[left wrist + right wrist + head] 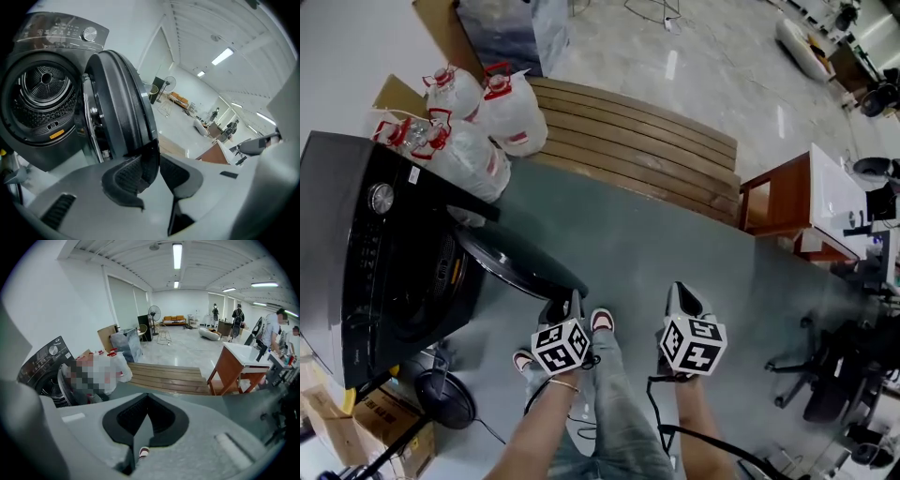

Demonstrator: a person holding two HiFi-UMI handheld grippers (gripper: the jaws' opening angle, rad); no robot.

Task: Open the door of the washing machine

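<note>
I'm working in a big open-plan lab or test hall, not a home: strip lights (177, 254) on a white ceiling and a polished floor (675, 66) running back to a pedestal fan (153, 314) and an orange sofa (172, 319). The washing machine (384, 272) stands on a grey mat (675, 253) beside a slatted wooden bench (637, 141), with cardboard boxes (370, 417), office chairs (830, 375) and people (238, 315) standing near work tables (239, 352).

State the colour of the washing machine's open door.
The door is black; the left gripper view shows it best.
</note>
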